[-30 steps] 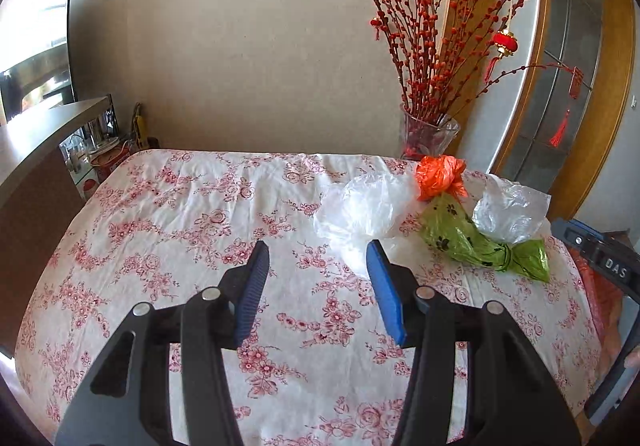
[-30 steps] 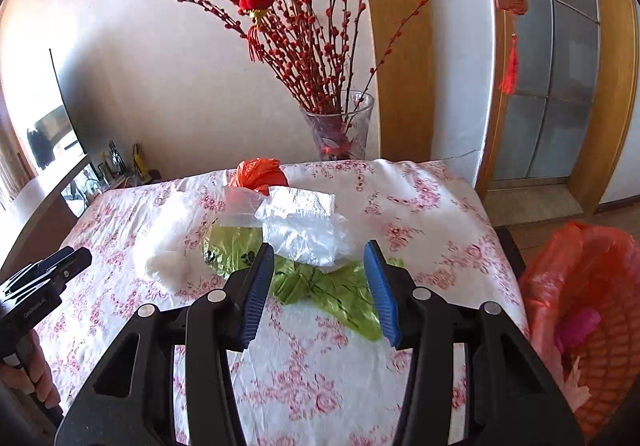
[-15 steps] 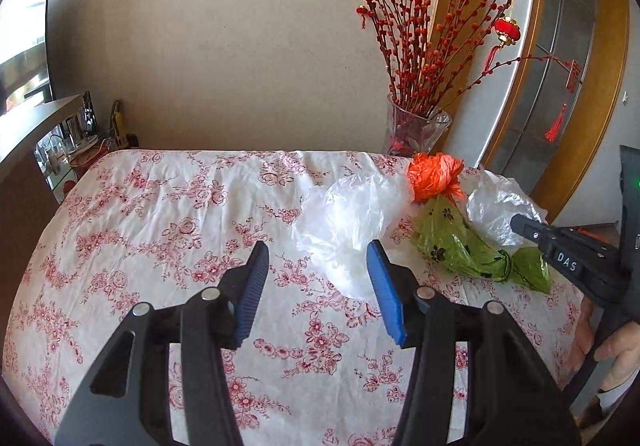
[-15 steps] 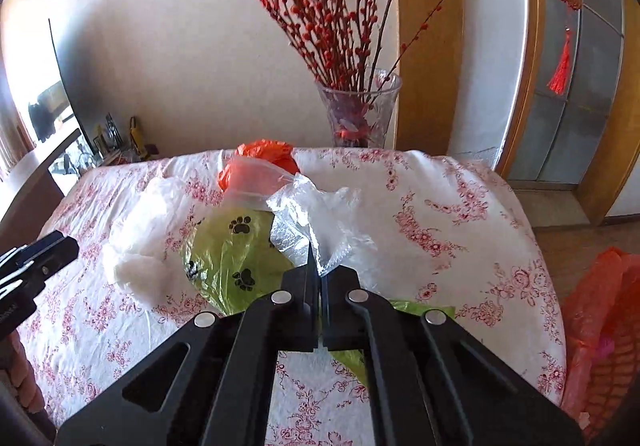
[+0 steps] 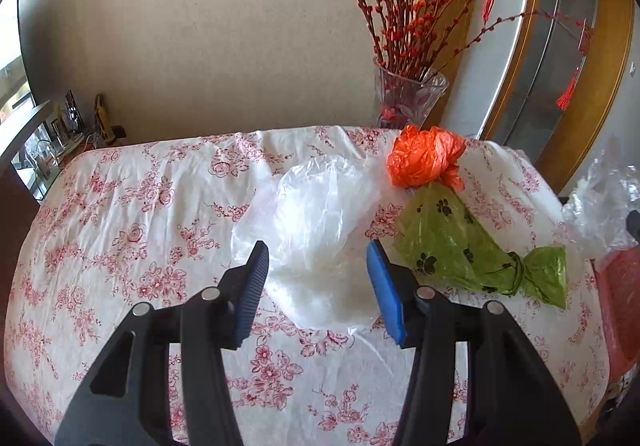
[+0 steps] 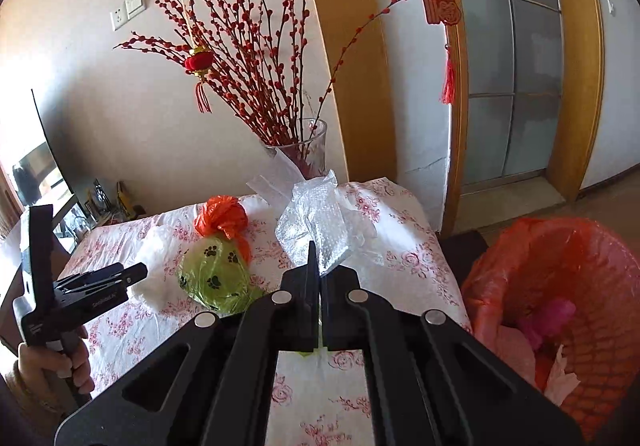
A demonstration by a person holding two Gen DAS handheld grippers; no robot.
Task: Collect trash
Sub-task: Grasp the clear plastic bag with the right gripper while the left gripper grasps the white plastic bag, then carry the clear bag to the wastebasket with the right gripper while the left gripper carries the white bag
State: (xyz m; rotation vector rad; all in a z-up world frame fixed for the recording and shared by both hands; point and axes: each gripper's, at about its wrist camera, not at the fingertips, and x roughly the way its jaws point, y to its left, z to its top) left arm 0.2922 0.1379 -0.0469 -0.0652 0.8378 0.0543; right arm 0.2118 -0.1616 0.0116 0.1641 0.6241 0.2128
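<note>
Over the table, right tongs clamped the bubble-wrap scrap near the lined basket; left tongs gaped around the white bag; green bag and orange bag remained.

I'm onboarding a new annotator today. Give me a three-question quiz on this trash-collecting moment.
1. True or false: the right gripper is shut on the clear bubble-wrap bag.
2. Which bag lies between the left gripper's open jaws: A orange, B white, C green?
3. Fill in: the green paw-print bag touches the ____ bag at its far end.

Key: 1 true; 2 B, the white bag; 3 orange.
</note>
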